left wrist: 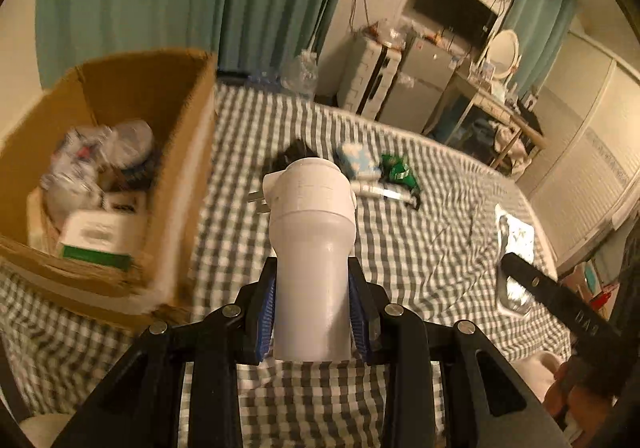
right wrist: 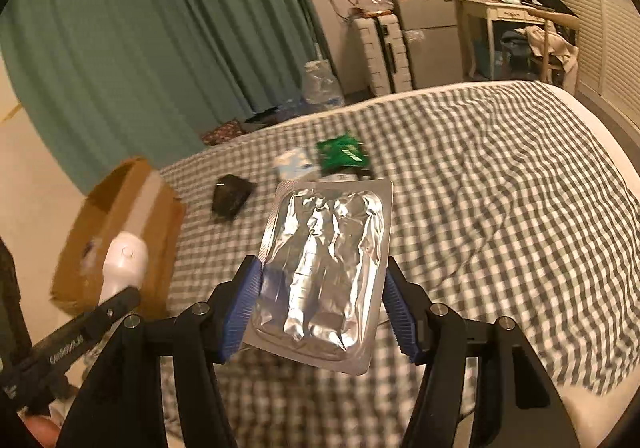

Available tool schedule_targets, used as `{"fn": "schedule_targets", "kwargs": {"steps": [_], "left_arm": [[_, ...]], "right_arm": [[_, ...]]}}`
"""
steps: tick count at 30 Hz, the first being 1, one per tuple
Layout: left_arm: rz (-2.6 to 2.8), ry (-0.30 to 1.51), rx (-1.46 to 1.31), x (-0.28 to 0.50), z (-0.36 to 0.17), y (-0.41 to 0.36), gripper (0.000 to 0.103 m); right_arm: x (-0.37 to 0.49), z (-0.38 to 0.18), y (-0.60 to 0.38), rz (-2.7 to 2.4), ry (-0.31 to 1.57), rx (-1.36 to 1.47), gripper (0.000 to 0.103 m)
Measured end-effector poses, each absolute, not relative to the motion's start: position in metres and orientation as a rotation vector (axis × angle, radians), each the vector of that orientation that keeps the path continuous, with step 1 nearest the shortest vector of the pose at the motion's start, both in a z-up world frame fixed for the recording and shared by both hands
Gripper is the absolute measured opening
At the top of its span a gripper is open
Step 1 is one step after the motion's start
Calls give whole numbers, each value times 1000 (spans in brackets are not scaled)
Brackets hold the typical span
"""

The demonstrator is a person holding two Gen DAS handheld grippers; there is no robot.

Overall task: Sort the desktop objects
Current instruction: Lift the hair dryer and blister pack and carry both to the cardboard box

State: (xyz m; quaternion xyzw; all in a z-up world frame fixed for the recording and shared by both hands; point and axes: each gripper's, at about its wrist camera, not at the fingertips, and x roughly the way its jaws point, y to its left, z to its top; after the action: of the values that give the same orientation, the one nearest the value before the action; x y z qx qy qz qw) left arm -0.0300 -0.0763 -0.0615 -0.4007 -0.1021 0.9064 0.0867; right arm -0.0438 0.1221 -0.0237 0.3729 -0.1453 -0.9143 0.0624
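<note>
**Two items in the air, four or so waiting on the bed**

Both hands are loaded. The left hand-held gripper (left wrist: 311, 312) is clamped on the white plastic bottle-shaped container (left wrist: 310, 232), blue pads pressed to its narrow lower body, and it hangs just beside the brown cardboard box (left wrist: 176, 152), off the box's right wall. The right hand-held gripper (right wrist: 320, 312) is clamped across the silver crinkled foil blister pack (right wrist: 320, 268), gripped by its two long edges and carried further out from the box, above the grey-and-white checked bedspread (right wrist: 500, 188).

Progress, by my read: the box already holds a pile, including a white-and-green carton (left wrist: 100, 240) and crumpled plastic wrapping (left wrist: 100, 148), so a good share of the sorting looks done. Not yet boxed, and lying beyond the box on the bedspread: a black lumpy object (right wrist: 231, 195), a pale blue-and-white packet (right wrist: 294, 164), a green foil wrapper (right wrist: 342, 154) and a white tube (left wrist: 376, 190) just next to the wrapper.

Room to move? Plenty. The box mouth is wide open at the top, though its tall near wall must be cleared before the container can drop in. The stretch of bedspread away from the box is bare out to the rounded mattress edge. The two grippers travel close together, so crossing at the box is the thing to watch.
</note>
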Motion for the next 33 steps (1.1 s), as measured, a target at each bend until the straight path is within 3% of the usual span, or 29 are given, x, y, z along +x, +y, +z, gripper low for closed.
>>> {"fn": "schedule_targets", "kwargs": {"steps": [7, 15, 26, 33], "left_arm": [[2759, -423, -994, -5, -16, -126, 32], [2861, -363, -957, -23, 11, -194, 32], [2929, -369, -1129, -79, -32, -276, 32], [2928, -346, -1230, -100, -57, -289, 34]], "right_arm": [[-16, 25, 64, -2683, -381, 993, 60], [-35, 60, -11, -2491, -444, 926, 60], [-102, 27, -113, -2313, -356, 1018, 61], [-146, -2, -139, -2233, -420, 1129, 63]]}}
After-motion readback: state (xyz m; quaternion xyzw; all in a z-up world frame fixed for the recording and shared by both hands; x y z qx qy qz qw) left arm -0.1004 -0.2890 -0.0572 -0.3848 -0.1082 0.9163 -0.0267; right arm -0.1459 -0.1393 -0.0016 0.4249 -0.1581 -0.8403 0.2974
